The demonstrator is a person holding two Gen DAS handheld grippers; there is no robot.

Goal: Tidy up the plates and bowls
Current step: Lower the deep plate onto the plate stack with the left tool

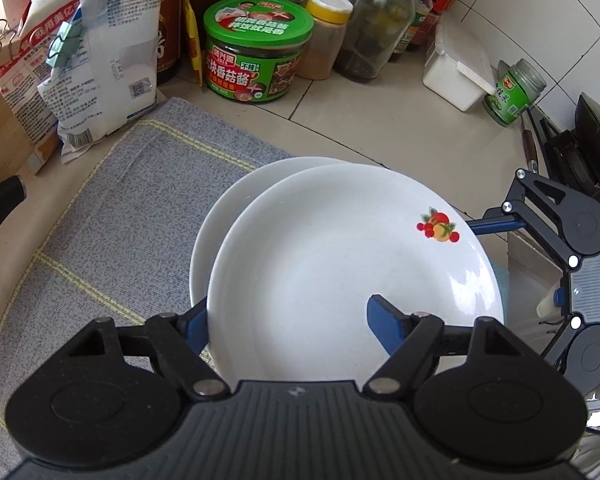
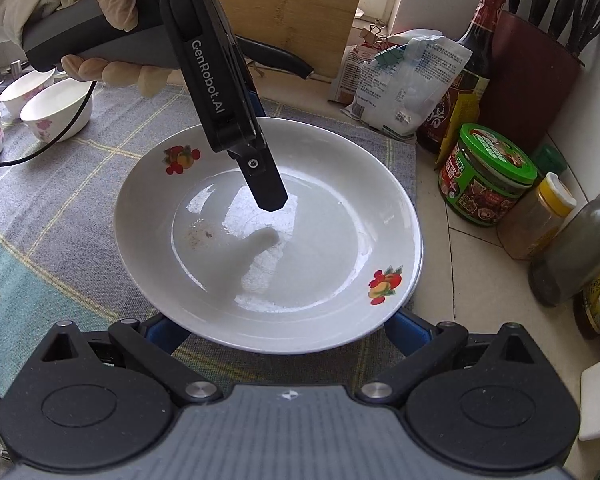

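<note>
A white plate with fruit decals (image 1: 340, 264) is held over a second white plate (image 1: 220, 216) on the grey checked cloth (image 1: 120, 208). My left gripper (image 1: 288, 320) is shut on the top plate's rim: one blue finger (image 1: 384, 324) lies inside it, the other sits under the rim. In the right wrist view the same plate (image 2: 320, 280) fills the middle, with the left gripper's finger (image 2: 266, 184) inside it. My right gripper (image 2: 276, 328) is open, its blue fingers under the plate's near rim on both sides. It also shows in the left wrist view (image 1: 496, 224).
Three small white bowls with pink flowers (image 2: 56, 108) stand at the cloth's far left. A green-lidded jar (image 1: 256, 48), bottles, a spice shaker and food bags (image 1: 100, 60) line the wall. A knife block (image 2: 532, 80) and a wooden cutting board (image 2: 296, 8) stand behind.
</note>
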